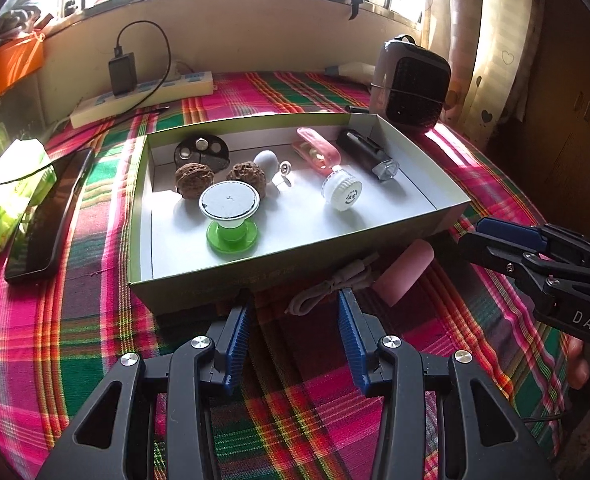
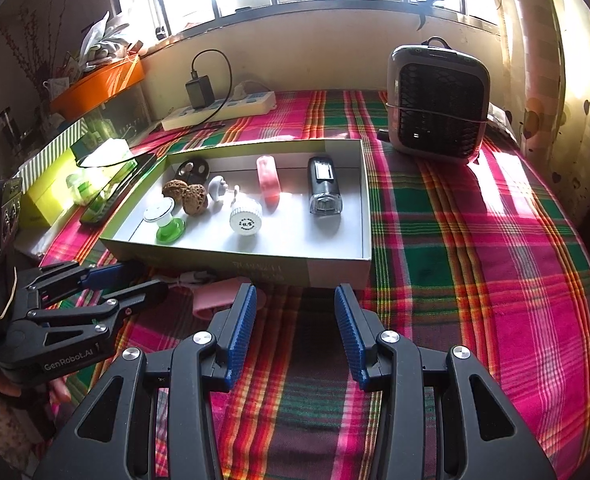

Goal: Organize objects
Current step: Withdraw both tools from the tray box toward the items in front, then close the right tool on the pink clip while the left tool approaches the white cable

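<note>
left tongs (image 1: 294,332) released | right tongs (image 2: 295,334) released | white cable (image 1: 327,286), pink case (image 1: 405,276) beside box (image 1: 295,268)

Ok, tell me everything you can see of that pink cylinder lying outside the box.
The pink cylinder is a matte, pale pink, stubby tube with rounded ends, material unclear. It lies on its side on the plaid cloth, angled, just outside the near wall of the open box. A coiled white cable lies against its left end. The left hand-held gripper is open just short of the cable, touching neither. In the right wrist view the cylinder is partly hidden behind a finger.
</note>
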`<state>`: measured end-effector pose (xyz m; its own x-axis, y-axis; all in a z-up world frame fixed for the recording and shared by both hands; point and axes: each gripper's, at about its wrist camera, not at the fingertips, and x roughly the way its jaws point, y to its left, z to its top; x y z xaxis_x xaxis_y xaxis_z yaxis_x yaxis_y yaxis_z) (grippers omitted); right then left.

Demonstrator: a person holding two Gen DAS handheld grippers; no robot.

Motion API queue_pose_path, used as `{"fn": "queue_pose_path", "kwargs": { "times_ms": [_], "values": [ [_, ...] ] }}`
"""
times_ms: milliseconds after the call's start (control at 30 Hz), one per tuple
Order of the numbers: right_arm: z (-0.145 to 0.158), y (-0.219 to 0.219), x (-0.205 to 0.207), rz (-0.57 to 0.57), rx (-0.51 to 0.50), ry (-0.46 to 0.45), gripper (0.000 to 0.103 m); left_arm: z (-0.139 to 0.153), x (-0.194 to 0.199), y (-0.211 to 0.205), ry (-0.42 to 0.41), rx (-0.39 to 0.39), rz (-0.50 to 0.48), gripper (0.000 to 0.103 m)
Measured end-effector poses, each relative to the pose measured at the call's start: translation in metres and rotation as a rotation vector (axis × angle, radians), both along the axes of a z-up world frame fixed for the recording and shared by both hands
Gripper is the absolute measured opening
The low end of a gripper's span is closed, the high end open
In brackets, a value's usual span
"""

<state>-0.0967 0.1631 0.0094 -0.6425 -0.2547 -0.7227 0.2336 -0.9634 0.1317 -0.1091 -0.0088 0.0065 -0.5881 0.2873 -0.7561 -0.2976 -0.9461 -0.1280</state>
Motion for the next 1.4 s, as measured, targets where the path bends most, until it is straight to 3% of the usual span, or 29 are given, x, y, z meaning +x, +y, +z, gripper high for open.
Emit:
{"fn": "queue_pose_path", "kwargs": {
  "times_ms": [533,767,1233,1400],
  "values": [
    [-0.004,0.006,0.004,-0.017,-0.007,-0.014,0.043,-0.001,0.006,0.024,-0.003,0.023,-0.142,0.041],
    [-0.006,0.007,0.005,-0.019,-0.004,-0.021,0.042,-0.001,0.001,0.026,-0.002,0.019,-0.134,0.041],
    [-0.005,0.012,0.008,-0.045,0.000,-0.020,0.043,0.000,0.012,0.045,-0.011,0.049,-0.243,0.041],
    [-0.004,0.007,0.008,-0.030,0.000,-0.018,0.043,-0.001,0.010,0.040,-0.017,0.048,-0.210,0.041]
  ]
}}
